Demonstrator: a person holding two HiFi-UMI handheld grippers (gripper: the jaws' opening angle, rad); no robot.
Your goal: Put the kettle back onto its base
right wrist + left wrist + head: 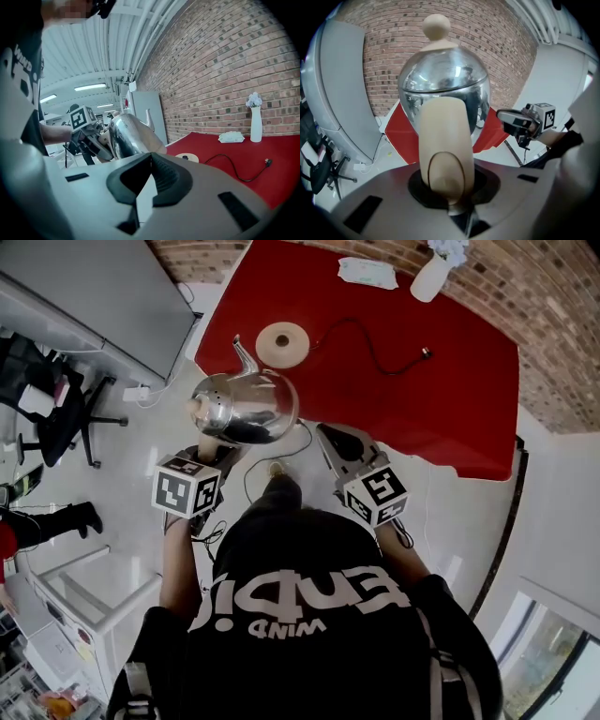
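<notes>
Two grippers: left gripper [223,450] clamped on the kettle's cream handle [443,140]; right gripper [330,437] empty, jaws together.
Kettle [246,407]: held in the air at centre-left of the head view, at the red table's [450,399] lower-left edge.
Axis: handle-to-spout line ran from bottom to top of frame; spout [244,351] pointed toward the table; knob [436,26] uppermost.
Base [282,341]: on the table, above the kettle in frame, apart from it.
Containers: kettle lidded, contents unseen; white vase [431,276], upper right, held what looked like pale flowers [450,249].
</notes>
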